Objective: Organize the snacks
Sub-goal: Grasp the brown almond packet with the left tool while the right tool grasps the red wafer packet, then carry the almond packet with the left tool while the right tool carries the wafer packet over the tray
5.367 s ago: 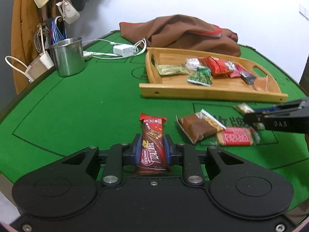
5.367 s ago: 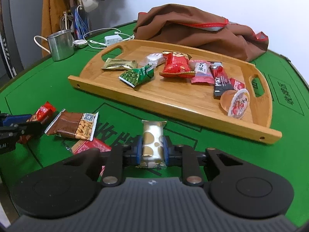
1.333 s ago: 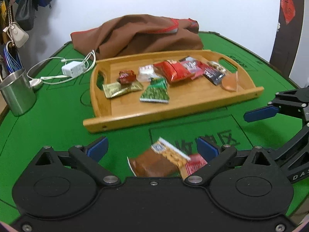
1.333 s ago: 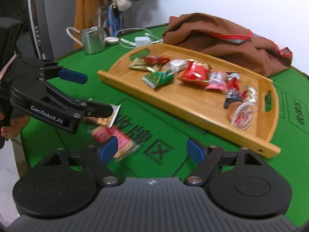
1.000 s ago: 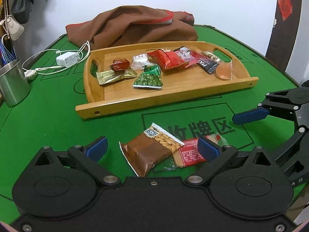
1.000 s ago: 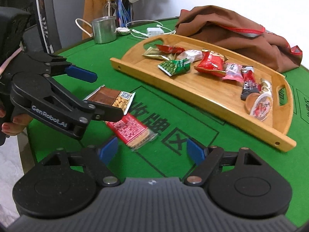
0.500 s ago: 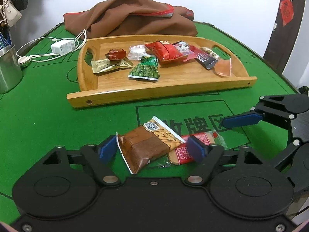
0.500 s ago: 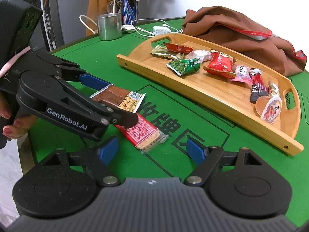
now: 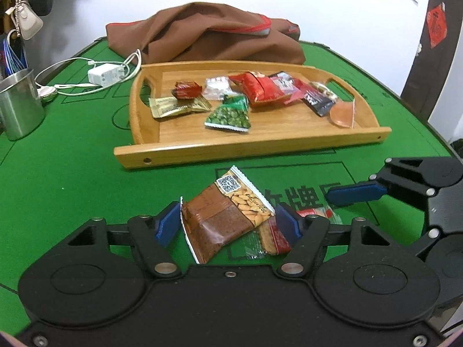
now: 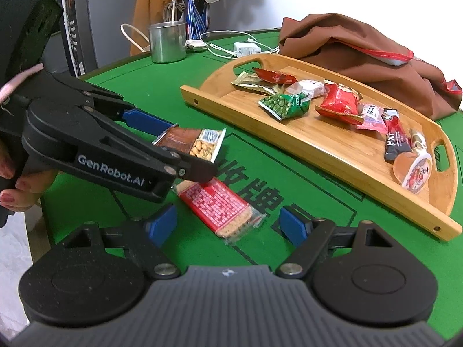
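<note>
On the green felt table (image 9: pixel 72 173), just in front of the wooden tray (image 9: pixel 260 141), two snacks lie outside it: a brown peanut-bar packet (image 9: pixel 225 214) and, partly under its corner, a red cracker packet (image 10: pixel 217 206). The left gripper (image 9: pixel 227 224) has its blue pads spread to either side of the brown packet, close to its edges but not clamped on it; the right gripper (image 10: pixel 228 222) is likewise spread wide, straddling the red cracker packet without touching it. In the right wrist view the left gripper's black arm crosses over the near end of both packets and hides part of them. The tray already holds a gold wrapper (image 9: pixel 178 107), a dark red candy (image 9: pixel 186 89), a green pea bag (image 9: pixel 230 114), a red bag (image 9: pixel 257 88), a black stick packet (image 10: pixel 396 141) and a jelly cup (image 10: pixel 415 170). Behind the tray lies a brown cloth bag (image 9: pixel 208 37); to its left sit a white charger with cable (image 9: pixel 105 73) and a steel mug (image 9: pixel 18 104). Bags and cords hang against the white wall beyond
</note>
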